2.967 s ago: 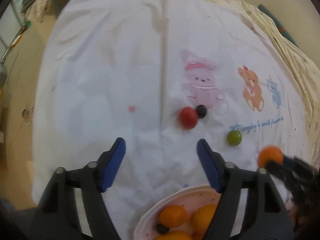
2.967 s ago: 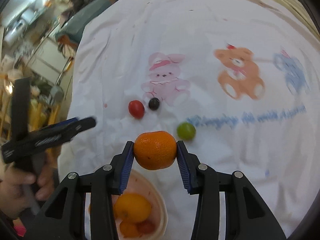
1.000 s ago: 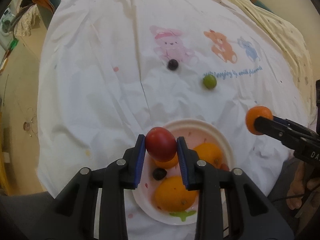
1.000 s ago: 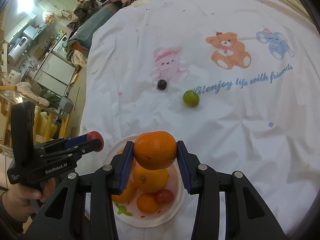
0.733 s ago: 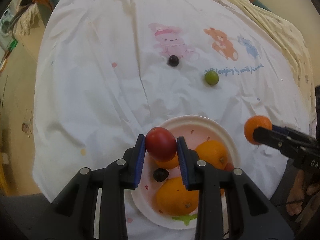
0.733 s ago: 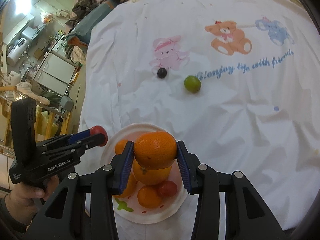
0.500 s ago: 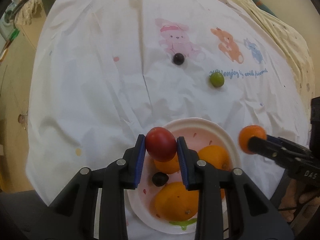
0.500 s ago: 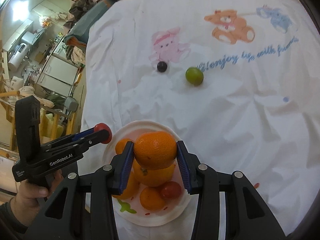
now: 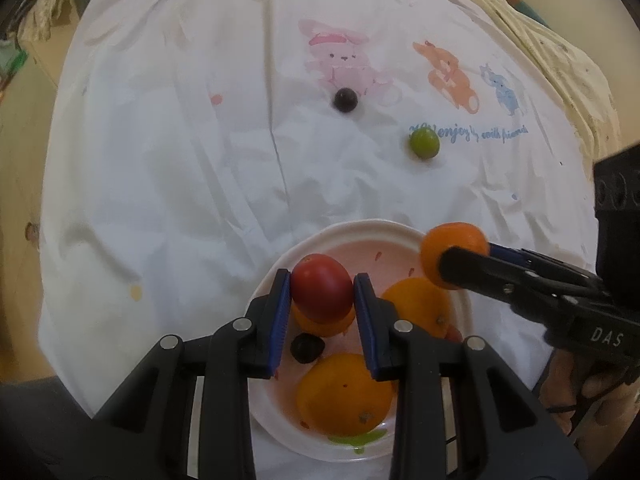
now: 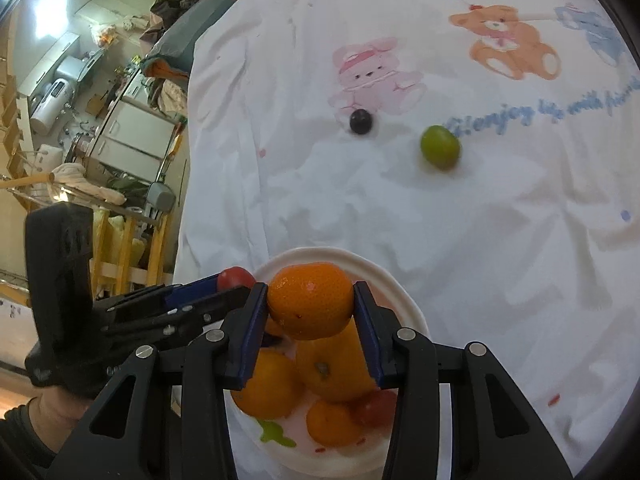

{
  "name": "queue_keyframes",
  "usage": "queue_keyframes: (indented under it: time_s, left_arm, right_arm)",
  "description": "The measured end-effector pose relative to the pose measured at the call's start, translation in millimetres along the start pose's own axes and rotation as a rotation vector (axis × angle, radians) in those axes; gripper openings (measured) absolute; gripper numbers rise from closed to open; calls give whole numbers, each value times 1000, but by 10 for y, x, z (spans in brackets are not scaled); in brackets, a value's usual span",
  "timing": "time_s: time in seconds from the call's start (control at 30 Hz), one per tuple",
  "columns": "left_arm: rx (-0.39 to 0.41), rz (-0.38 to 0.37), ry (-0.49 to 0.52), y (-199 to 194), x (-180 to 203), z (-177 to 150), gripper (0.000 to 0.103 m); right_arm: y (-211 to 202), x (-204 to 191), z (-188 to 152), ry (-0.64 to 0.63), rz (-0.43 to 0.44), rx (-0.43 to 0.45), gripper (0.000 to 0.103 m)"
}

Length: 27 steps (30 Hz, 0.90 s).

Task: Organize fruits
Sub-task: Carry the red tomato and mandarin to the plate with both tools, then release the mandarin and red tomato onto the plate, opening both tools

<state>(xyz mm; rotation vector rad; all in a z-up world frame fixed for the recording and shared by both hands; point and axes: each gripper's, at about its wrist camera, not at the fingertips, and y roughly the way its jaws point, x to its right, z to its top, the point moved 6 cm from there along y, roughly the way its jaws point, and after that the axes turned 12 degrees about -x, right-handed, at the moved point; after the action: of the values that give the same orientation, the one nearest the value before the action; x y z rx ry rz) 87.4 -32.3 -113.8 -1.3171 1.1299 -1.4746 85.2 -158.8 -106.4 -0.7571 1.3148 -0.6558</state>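
My left gripper (image 9: 322, 292) is shut on a red tomato (image 9: 322, 286) and holds it over the white plate (image 9: 280, 268). My right gripper (image 10: 310, 306) is shut on an orange mandarin (image 10: 310, 304) above the same plate (image 10: 400, 284); it also shows in the left wrist view (image 9: 454, 254) at the plate's right rim. The plate holds several oranges (image 9: 344, 394), a dark grape (image 9: 306, 348) and a small red fruit (image 10: 374, 406). A dark grape (image 9: 346, 100) and a green fruit (image 9: 424, 143) lie on the cloth beyond the plate.
A white cloth (image 9: 180, 160) with printed cartoon animals (image 9: 344, 60) covers the table. Its left edge drops to the floor (image 9: 24, 120). Kitchen clutter and cabinets (image 10: 132, 128) stand to the left in the right wrist view.
Both grippers have moved in over the plate with their fruit. The left gripper picked the tomato off the cloth three seconds ago. The right gripper's mandarin is now lower, over the plate's oranges.
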Motion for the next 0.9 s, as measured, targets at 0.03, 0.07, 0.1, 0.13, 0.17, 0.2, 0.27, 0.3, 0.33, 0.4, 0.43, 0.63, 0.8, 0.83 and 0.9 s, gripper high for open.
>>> queue_keyframes:
  time_s: [0.03,0.07,0.1,0.13,0.17,0.2,0.27,0.3,0.33,0.4,0.43,0.63,0.8,0.83,0.9]
  left_arm:
    - [3,4,1,-5,-7,0,28]
    - [5,4,-1,-9,-16,0,28]
    - [5,-1,-7,-12,-31,-1,28]
    - [5,-2,-12,-11,-44,4,28]
    - [5,-2,-17,-13,-61,11,28]
    - [8,-3,-24,-16,-77,17,28]
    - [9,-11,-30,-23,-91,25,28]
    - [12,-19,-31,-32,-88,25,28]
    - [15,-25,-28,-41,-79,24,28]
    - [18,-34,-16,-51,-57,17,28]
    - [17,-38,-8,-53,-43,11,28]
    - [-26,-55,82,9,162,-95,28]
    - [-83,-69,166,121,358,-223,28]
    - [-91,-68,174,143,379,-248,28]
    - [-108,-60,193,194,427,-289,28]
  right_arm:
    - [40,-4,13,4,17,-9,47]
    - [67,-1,15,10,28,-15,47]
    - [108,3,12,19,45,-29,47]
    - [139,11,3,29,58,-45,47]
    - [156,18,-10,36,63,-55,47]
    - [162,28,-12,39,59,-58,48]
    - [142,53,-12,45,50,-50,62]
    - [116,57,-14,49,57,-42,71]
    - [74,63,-12,54,66,-25,75]
    - [-3,71,-12,59,70,3,75]
    - [-40,91,-10,65,61,15,75]
    - [-196,264,-20,133,46,61,75]
    - [-240,326,-54,156,39,61,75]
    - [-250,328,-58,156,41,62,75]
    - [-268,328,-59,153,34,67,75]
